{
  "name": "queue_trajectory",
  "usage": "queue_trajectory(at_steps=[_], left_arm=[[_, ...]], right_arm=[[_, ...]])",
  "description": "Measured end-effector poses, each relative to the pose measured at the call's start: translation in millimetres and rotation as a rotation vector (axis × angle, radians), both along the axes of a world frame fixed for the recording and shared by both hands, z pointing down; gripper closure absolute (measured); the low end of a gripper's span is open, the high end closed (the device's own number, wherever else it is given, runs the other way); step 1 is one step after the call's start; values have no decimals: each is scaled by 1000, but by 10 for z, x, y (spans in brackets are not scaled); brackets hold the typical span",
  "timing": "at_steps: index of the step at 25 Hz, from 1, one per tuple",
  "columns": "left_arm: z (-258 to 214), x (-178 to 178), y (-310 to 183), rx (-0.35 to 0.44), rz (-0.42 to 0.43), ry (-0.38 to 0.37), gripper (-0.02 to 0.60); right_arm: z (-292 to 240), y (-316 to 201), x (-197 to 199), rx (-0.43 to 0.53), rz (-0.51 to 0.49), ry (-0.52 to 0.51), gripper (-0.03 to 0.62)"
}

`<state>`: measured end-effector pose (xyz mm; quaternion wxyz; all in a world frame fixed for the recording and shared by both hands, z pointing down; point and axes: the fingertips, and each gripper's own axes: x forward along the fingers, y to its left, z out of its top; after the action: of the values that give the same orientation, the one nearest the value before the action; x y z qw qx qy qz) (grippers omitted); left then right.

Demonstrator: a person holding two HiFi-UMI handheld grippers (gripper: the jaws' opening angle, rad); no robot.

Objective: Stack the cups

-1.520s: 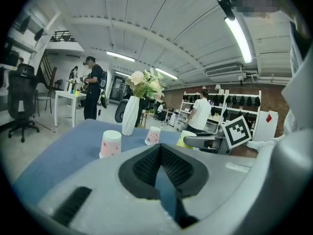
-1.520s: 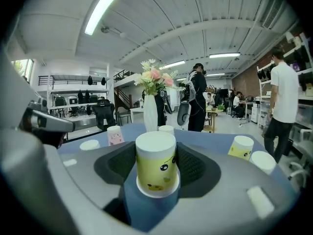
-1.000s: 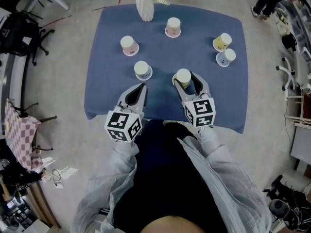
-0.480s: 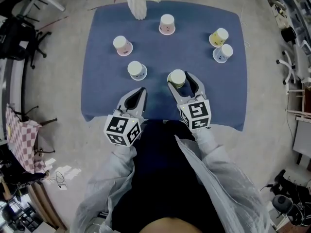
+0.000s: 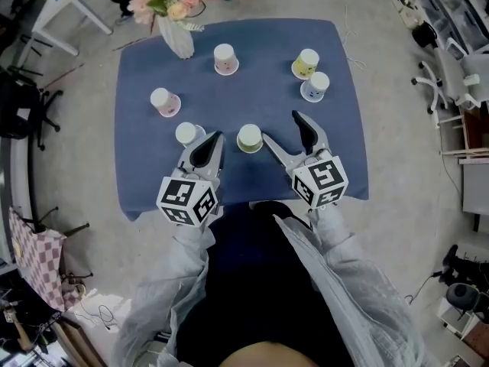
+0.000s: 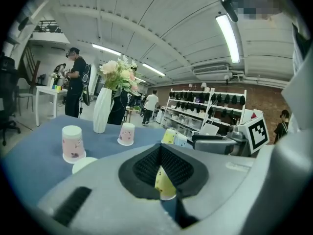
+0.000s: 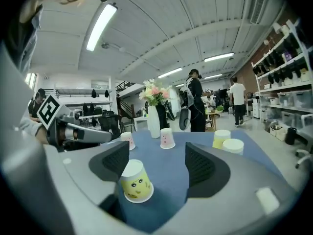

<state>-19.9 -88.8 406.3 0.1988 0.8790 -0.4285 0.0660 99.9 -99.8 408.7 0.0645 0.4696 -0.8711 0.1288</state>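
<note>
Several paper cups stand upside down on the blue cloth. The yellow-green cup stands on the cloth at the tip of my right gripper's left finger. My right gripper is open: its jaws have just been opening and no pad presses on the cup. My left gripper is shut and empty, right beside a white cup. Farther off stand two pink cups, a yellow cup and a blue-white cup.
A white vase with flowers stands at the cloth's far left corner. Around the table I see grey floor, a white table at the left, and chairs and shelving at the right. People stand in the background.
The right jaws have spread and let go of the yellow-green cup, which now stands free on the cloth. The left gripper has moved forward beside the white cup.
</note>
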Motion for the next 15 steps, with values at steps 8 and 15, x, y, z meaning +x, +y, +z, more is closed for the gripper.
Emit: queue_trajectory(at_steps=[8, 15], left_arm=[[-227, 312, -419, 50, 43, 16, 584], [-137, 429, -752, 34, 32, 12, 583]], right_arm=[[-144, -362, 881, 35, 211, 37, 232], [55, -749, 1413, 21, 378, 103, 232]])
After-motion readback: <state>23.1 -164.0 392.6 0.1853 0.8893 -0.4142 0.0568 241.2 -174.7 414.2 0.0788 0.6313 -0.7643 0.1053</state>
